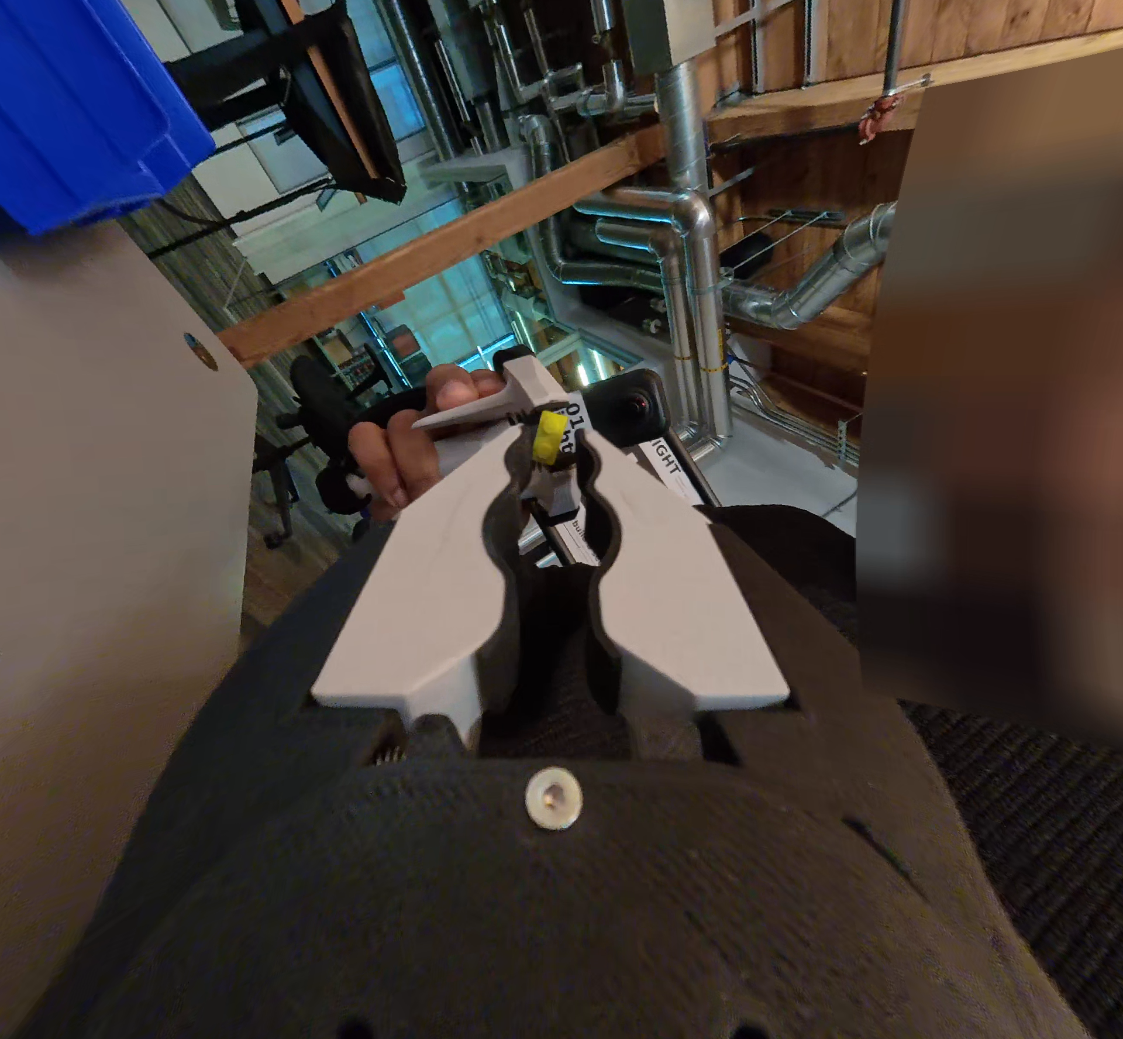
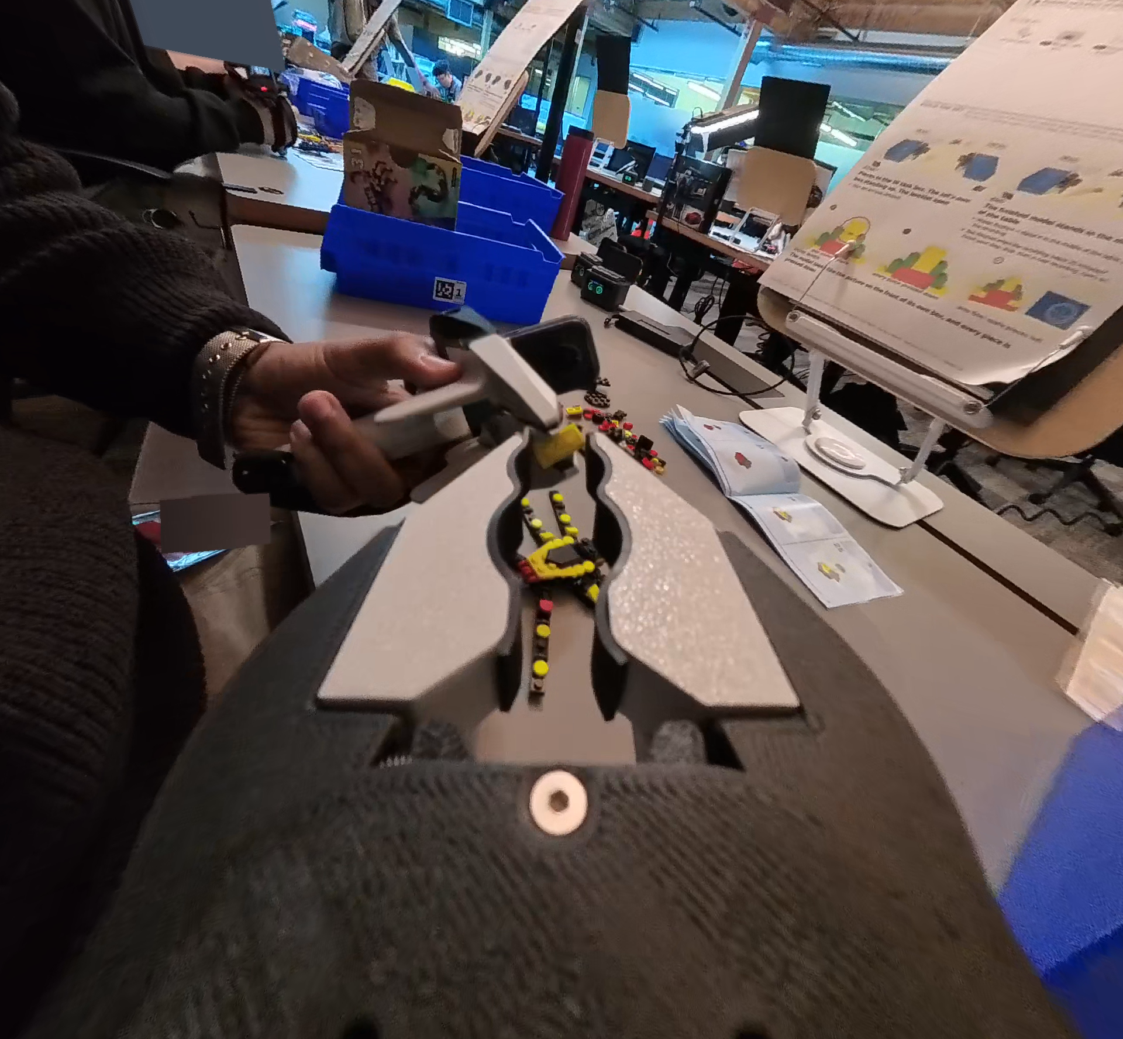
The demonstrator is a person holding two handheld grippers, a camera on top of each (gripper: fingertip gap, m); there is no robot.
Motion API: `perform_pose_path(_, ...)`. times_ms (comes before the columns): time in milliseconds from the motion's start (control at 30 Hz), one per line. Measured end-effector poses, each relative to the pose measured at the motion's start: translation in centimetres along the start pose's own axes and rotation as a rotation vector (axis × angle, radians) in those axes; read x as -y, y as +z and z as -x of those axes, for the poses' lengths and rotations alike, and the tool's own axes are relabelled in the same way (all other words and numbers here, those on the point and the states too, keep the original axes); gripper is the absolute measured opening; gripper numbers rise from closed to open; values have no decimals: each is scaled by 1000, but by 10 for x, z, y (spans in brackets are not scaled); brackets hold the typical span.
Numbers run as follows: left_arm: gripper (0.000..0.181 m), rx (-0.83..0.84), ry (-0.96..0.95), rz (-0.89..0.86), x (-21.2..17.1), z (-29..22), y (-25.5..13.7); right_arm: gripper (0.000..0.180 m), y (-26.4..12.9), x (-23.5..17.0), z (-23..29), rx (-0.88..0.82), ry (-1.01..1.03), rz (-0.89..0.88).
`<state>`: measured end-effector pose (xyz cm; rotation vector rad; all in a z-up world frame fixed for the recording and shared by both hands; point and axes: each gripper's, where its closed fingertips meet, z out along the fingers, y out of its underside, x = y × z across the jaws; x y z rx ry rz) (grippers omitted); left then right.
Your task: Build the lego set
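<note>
A small yellow brick (image 2: pixel 558 446) hangs in the air between both grippers' fingertips. My right gripper (image 2: pixel 558 449) has its jaws narrowly apart, and the brick nearly fills the gap. My left gripper (image 1: pixel 550 449), held by a hand (image 2: pixel 340 420), meets it head-on. Its tip touches the brick's upper corner. In the left wrist view the yellow brick (image 1: pixel 547 438) sits in the narrow gap at the tips, and I cannot tell whether the left jaws press it. Below on the table lies a partly built yellow, black and red model (image 2: pixel 559 566).
Loose small pieces (image 2: pixel 626 438) lie beyond the model, with an open instruction booklet (image 2: pixel 784 523) to the right. A stand with an instruction sheet (image 2: pixel 948 256) is at the right. A blue bin (image 2: pixel 443 268) with a cardboard box stands at the back. Another blue bin (image 1: pixel 79 68) shows in the left wrist view.
</note>
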<state>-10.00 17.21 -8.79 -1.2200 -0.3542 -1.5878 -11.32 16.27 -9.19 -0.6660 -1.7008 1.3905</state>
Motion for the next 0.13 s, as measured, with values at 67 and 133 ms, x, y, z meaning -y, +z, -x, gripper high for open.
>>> perform_pose_path(67,8,11,16,-9,2,0,-3,15,0,2,-1,-2,6,-7)
perform_pose_path(133,7,21,27,-15,4,0,-5,15,0,1,-2,-2,8,-8)
